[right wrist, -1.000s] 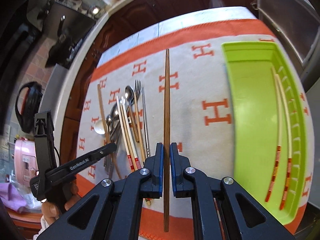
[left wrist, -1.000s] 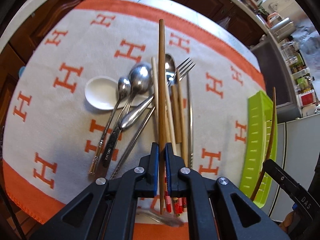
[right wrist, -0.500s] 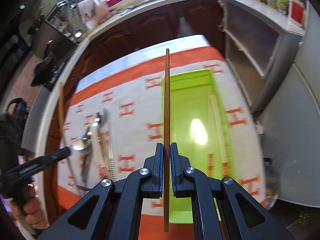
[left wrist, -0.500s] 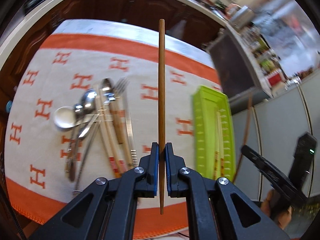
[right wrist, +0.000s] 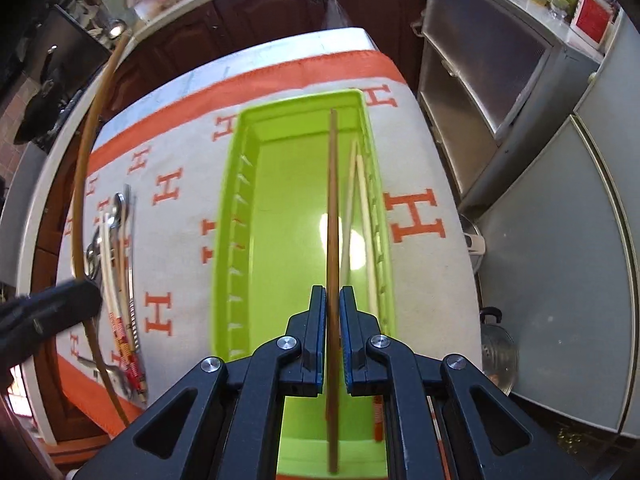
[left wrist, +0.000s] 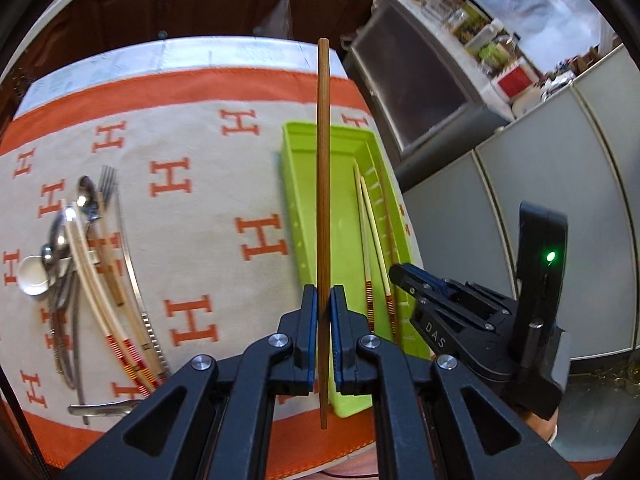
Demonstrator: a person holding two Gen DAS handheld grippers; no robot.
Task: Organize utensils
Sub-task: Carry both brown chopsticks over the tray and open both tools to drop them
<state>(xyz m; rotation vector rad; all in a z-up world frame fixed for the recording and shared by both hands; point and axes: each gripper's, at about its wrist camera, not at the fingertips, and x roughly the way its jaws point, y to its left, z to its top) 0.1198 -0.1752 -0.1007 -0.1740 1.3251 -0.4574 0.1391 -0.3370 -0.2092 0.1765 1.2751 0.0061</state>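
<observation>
My left gripper [left wrist: 322, 294] is shut on a brown wooden chopstick [left wrist: 322, 168] held above the left side of the green tray [left wrist: 304, 208]. My right gripper [right wrist: 333, 294] has its jaws slightly apart around a second brown chopstick [right wrist: 333, 208] that lies low inside the green tray [right wrist: 236, 208], beside two cream chopsticks with striped ends [right wrist: 360, 208]. The right gripper also shows in the left wrist view [left wrist: 404, 276] at the tray's right. A pile of spoons, a fork and chopsticks [left wrist: 80, 264] lies on the cloth at the left.
An orange-and-white patterned cloth [left wrist: 224, 216] covers the table. A small white dish [left wrist: 34, 276] sits in the utensil pile. Grey cabinets [left wrist: 540, 208] stand to the right, dark wooden cabinets behind. A metal pot [right wrist: 496, 352] sits on the floor at the right.
Both grippers moved right from the utensil pile to the green tray. The right gripper lowered its chopstick into the tray and its jaws have parted slightly.
</observation>
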